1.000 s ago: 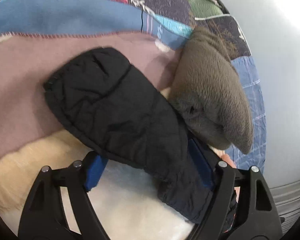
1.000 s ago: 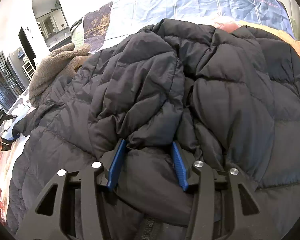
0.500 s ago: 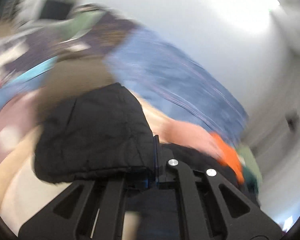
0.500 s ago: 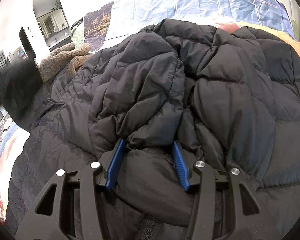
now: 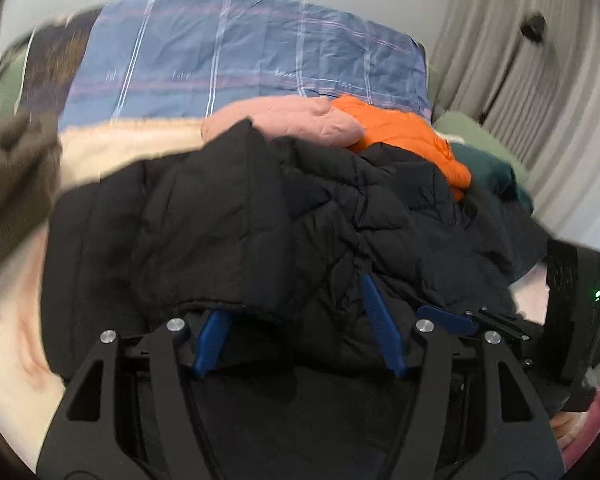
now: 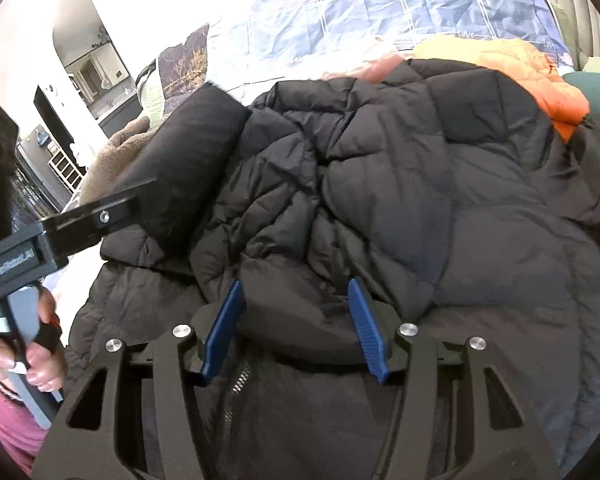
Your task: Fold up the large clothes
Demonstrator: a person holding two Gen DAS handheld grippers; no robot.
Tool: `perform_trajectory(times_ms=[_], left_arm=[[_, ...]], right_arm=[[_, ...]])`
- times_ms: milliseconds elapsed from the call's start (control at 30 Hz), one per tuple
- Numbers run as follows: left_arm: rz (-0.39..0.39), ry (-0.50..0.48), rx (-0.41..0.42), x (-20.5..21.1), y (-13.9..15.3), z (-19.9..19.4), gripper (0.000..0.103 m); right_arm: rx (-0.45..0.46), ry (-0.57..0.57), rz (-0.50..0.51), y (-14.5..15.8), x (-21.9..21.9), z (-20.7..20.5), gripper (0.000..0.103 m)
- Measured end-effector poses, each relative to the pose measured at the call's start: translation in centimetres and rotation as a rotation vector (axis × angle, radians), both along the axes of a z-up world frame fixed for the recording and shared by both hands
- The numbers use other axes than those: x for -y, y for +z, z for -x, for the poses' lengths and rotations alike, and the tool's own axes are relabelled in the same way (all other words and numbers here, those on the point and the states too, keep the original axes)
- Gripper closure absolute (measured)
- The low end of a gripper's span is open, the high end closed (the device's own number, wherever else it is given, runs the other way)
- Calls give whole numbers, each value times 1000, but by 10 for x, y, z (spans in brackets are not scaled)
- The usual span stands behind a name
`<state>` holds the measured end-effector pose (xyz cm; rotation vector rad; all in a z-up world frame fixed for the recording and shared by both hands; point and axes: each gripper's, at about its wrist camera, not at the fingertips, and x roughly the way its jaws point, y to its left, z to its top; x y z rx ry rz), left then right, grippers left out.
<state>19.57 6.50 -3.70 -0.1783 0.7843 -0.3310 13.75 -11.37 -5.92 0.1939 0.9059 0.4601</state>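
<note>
A black quilted puffer jacket (image 5: 340, 216) lies bunched on the bed and fills both views. Its sleeve (image 5: 172, 232) is folded across the body, and the cuff rests over the left gripper's left pad. My left gripper (image 5: 296, 320) hovers low over the jacket with its jaws opening; fabric lies between them and the pads do not press it. From the right wrist view, one of its fingers (image 6: 108, 214) reaches in from the left beside the sleeve (image 6: 184, 160). My right gripper (image 6: 296, 320) is shut on a puffy fold by the zipper (image 6: 236, 384), its jaws opening slightly.
Behind the jacket lie a pink garment (image 5: 292, 120), an orange jacket (image 5: 400, 136) and a dark green garment (image 5: 492, 168). A blue checked quilt (image 5: 240, 52) covers the bed's far end. Brown fleece (image 5: 12, 184) sits at the left, curtains (image 5: 520, 60) at the right. A person's hand (image 6: 40, 356) holds the left gripper's handle.
The left gripper shut on the sleeve, swung it rightward across the jacket's body while rolling, and now has its jaws apart again. The right gripper rose a little with its fold.
</note>
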Motion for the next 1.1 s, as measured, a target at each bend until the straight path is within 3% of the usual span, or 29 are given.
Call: perform_trajectory(times_ms=[133,200,333,433,467,500,533,567,633,667,733,800,867,900,933,1100], left_arm=[[71,56,-24,-25,-8,4,39],[91,86,-17,-37,-6,6,39],[116,115,1,-52,0,3,39],[140,134,14,-56,7,-2,41],[155,142,23,-55,11,-5,47],[164,150,32,-57,14,-5,65],[175,156,46,-56,18,-7,76],[182,161,69,-55,24,-7,92],[175,152,136,-46,41,-2,94],[153,111,189,-35,52,3,94],[108,24,238,-14,64,11,94],[38,-44,269,14,68,17,86],[-10,-94,278,36,63,21,50],[-29,-129,277,48,58,24,41],[-56,-174,264,61,50,25,36],[-136,-297,124,91,13,24,35]], right_arm=[[-60,73,79,-21,-15,-5,46],[-19,108,151,-21,-28,3,46],[18,159,110,6,-29,8,47],[114,55,76,39,-11,-4,47],[119,19,64,42,-6,-10,47],[108,-23,46,40,0,-22,48],[78,-54,36,33,5,-31,50],[-10,-64,44,12,5,-45,50],[-161,9,75,-32,-9,-56,50],[-100,11,88,-31,-10,-47,50],[-80,17,70,-18,-3,-39,50],[-69,-25,4,0,14,-35,50],[-29,-98,-29,22,42,-31,50],[-17,-124,-41,30,55,-30,50],[-11,-142,-53,36,66,-25,50],[12,-194,-38,54,98,-3,48]])
